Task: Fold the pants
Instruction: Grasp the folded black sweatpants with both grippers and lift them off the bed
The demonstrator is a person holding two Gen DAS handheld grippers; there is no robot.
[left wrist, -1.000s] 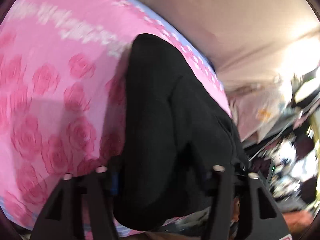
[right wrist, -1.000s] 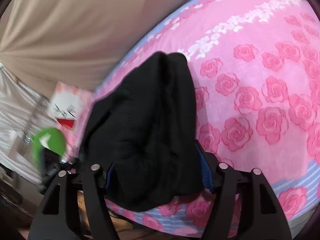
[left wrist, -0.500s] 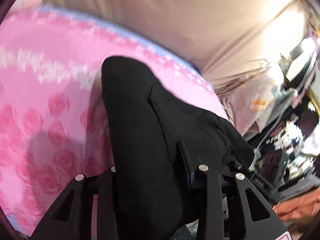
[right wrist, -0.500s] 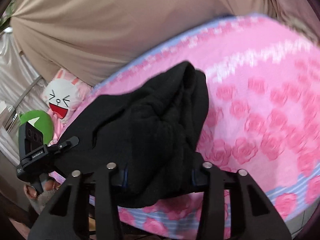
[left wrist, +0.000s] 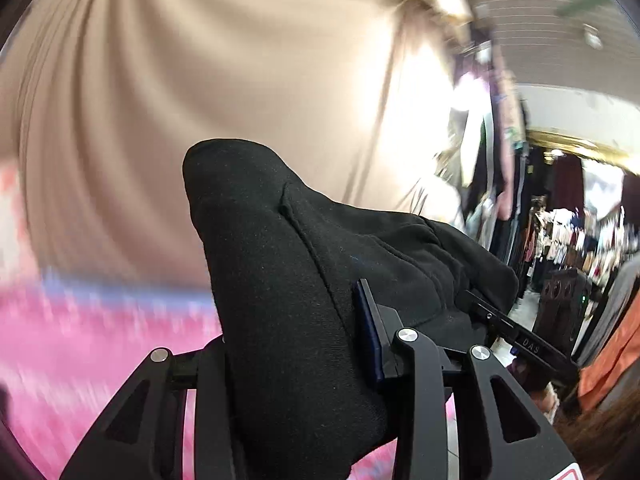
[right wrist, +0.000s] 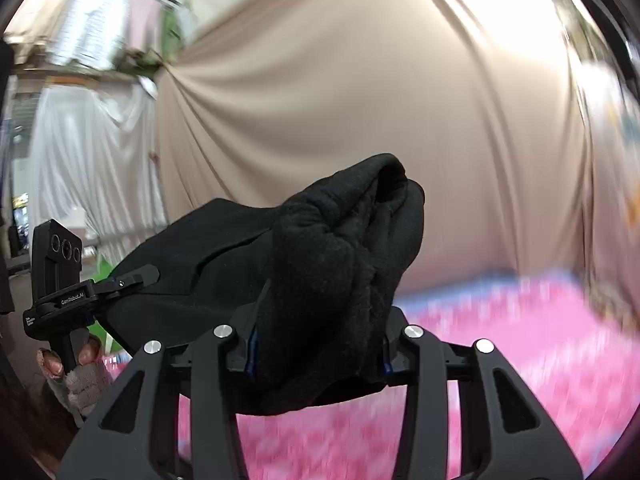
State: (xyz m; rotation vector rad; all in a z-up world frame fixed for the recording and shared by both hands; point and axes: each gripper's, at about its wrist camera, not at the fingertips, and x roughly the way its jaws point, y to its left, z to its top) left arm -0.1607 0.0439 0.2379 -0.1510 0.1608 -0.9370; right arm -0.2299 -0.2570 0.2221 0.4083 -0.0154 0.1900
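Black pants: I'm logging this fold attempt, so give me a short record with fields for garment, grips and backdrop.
garment: black fleece pants, bunched, stretched between both grippers
left gripper: shut on the pants
right gripper: shut on the pants
below: pink rose-print bedsheet, blurred
behind: beige draped curtain

Legible markings on the gripper hardware

In your right wrist view, read "GenRoboLAI" or similar in white on the black bracket of the left gripper (right wrist: 138, 276), below its camera block (right wrist: 56, 244); a second small white label on the bracket's lower left is too small to read. In your left wrist view, read "DAS" on the black arm of the right gripper (left wrist: 480, 312). A red-bordered sticker (left wrist: 570, 474) at the lower edge is cut off and unreadable.
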